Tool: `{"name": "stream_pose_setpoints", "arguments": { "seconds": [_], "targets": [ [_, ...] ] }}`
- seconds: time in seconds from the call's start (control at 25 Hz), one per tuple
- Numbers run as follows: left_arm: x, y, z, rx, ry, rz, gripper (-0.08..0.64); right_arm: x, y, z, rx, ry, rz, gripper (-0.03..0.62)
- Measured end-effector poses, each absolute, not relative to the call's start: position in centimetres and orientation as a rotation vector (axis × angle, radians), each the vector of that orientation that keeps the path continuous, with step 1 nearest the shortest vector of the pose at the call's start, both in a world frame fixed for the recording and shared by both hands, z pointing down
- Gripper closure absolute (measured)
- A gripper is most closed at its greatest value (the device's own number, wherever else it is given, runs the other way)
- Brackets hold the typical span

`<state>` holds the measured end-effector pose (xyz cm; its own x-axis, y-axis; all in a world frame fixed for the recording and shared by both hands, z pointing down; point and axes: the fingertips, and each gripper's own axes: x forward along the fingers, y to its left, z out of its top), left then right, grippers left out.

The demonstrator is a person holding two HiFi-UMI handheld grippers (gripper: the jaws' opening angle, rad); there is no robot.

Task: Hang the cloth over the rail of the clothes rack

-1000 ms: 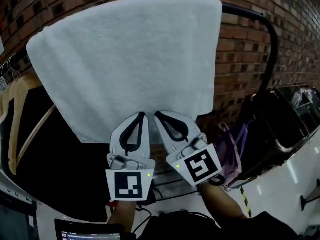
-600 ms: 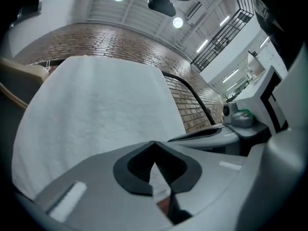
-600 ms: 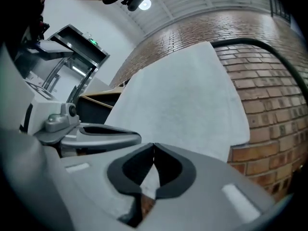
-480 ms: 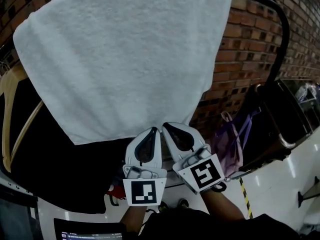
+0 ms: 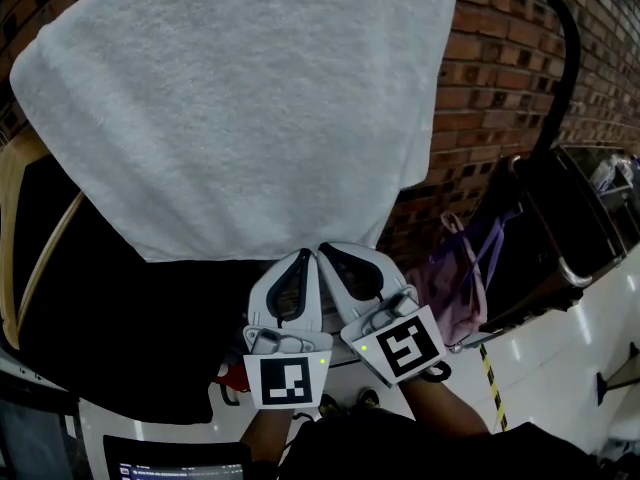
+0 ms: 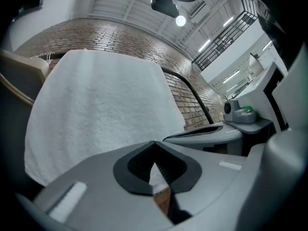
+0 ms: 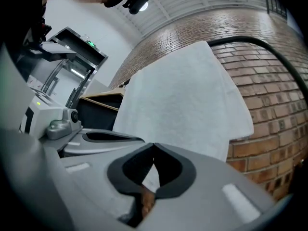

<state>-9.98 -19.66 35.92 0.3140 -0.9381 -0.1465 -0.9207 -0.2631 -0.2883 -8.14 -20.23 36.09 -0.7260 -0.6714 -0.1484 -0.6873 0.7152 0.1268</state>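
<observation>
The white cloth (image 5: 240, 118) hangs draped over the black rail (image 5: 560, 28) of the clothes rack, in front of a brick wall. It fills the upper part of the left gripper view (image 6: 101, 109) and of the right gripper view (image 7: 183, 100). My left gripper (image 5: 305, 255) and right gripper (image 5: 325, 250) sit side by side just under the cloth's lower edge, their tips almost touching each other. Both are shut with nothing between the jaws, and neither holds the cloth.
Dark garments (image 5: 120, 318) on wooden hangers (image 5: 15, 228) hang at the left, behind and below the cloth. A purple bag (image 5: 465, 278) and a black cart (image 5: 560, 238) stand at the right. The rail bends down at the right end.
The grippers' tips lay over the cloth's lower part a second ago; now they are at its bottom edge. The cloth looms larger and higher in the head view. Both grippers stayed shut.
</observation>
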Motion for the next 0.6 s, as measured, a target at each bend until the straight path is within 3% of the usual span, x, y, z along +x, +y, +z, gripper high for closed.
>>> {"name": "stream_pose_setpoints", "arguments": {
  "seconds": [0.6],
  "targets": [
    [-10.50,-19.86,35.53,-2.245,1.686,-0.059,0.554,-8.59,-20.17,35.84,-1.120,2.831,0.281,0.588]
  ]
}}
